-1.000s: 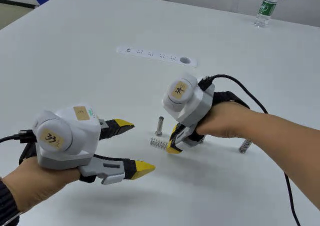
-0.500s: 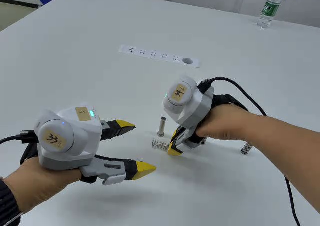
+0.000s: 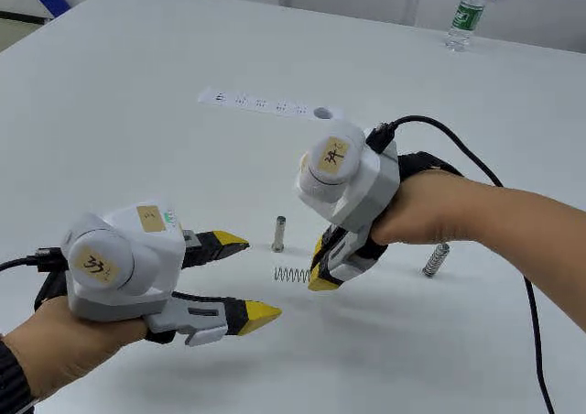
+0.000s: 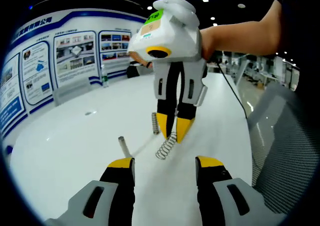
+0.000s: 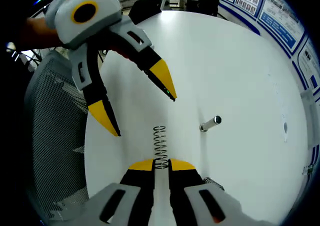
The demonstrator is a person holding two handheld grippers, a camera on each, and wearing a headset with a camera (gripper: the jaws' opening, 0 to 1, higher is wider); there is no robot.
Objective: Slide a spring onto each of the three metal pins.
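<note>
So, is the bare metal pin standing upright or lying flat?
Upright. In the head view the metal pin stands on its end on the white table, its shaft pointing straight up.

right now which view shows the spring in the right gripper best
The right gripper view: the spring runs straight out from the right gripper's shut fingers, coils distinct, one end pinched. The left gripper view shows it slanting down from those fingers. The head view shows it small, beside the gripper's yellow tips.

White table [image 3: 110,112] carries a power strip [image 3: 265,103], water bottle [image 3: 465,13] (far edge), bare pin [image 3: 278,234], spring-wrapped pin [image 3: 436,259]
</note>
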